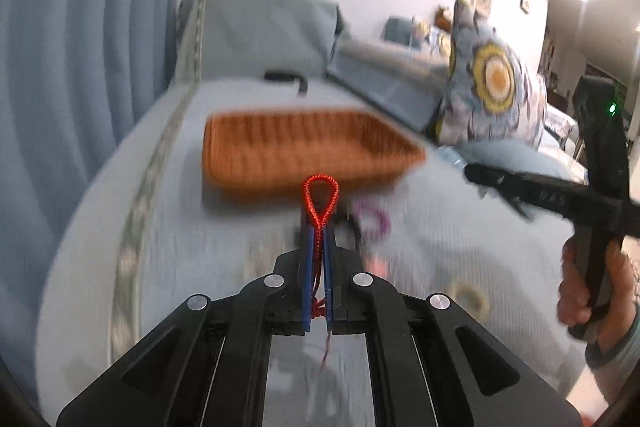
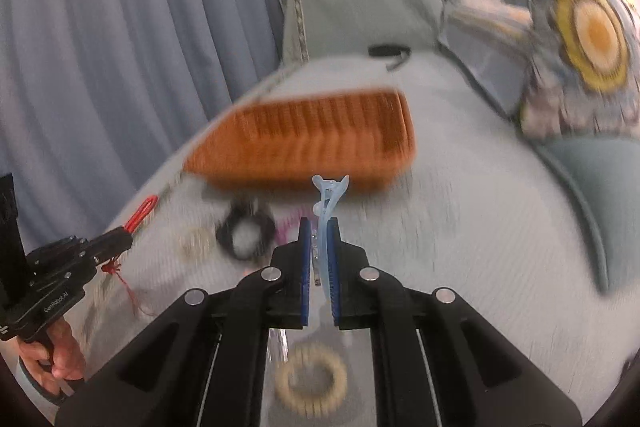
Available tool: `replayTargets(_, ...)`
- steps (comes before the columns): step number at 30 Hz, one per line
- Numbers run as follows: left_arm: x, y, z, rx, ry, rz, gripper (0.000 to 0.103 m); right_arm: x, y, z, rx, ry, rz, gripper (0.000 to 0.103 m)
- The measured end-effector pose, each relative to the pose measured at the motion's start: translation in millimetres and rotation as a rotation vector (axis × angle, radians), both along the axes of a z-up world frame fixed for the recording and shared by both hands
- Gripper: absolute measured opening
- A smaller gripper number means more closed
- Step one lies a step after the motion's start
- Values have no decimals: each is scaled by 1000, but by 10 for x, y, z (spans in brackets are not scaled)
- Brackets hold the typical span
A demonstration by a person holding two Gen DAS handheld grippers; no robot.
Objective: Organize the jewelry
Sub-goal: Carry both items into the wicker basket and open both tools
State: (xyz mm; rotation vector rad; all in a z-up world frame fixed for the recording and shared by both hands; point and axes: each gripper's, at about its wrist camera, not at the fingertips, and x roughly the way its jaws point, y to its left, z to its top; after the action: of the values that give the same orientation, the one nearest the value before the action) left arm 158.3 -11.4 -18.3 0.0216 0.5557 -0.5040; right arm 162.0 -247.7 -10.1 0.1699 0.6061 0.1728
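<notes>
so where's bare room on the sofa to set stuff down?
Free: the seat right of the basket, toward the floral pillow, and inside the basket. Crowded: in front of the basket, by the black scrunchie and cream rings.

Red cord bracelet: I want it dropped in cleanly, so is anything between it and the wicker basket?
Nothing visible: the red cord bracelet, clamped in the left tongs, faces the wicker basket directly.

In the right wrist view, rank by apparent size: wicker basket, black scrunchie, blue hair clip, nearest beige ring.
1. wicker basket
2. blue hair clip, though nearness inflates it
3. black scrunchie and beige ring: too alike, ring nearer.
</notes>
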Motion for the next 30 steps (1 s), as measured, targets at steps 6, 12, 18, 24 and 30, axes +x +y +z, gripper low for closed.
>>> replayTargets(6,966,-263,200,-77,60,-2,2,938,105,23,2,57,13,6)
replayTargets(12,1512,-494,-121,-52,160,7,2,1542,123,-256,-8,186,10,6)
replayTargets(18,1639,-509,-272,-40,201,12,3,1686,73,-461,-21,251,6,7)
replayTargets(24,1486,-359,-134,-93,182,-6,36,1523,44,-372,-9,240,13,12)
replayTargets(30,1131,-166,96,-149,140,-23,42,1176,61,-141,-6,179,31,30)
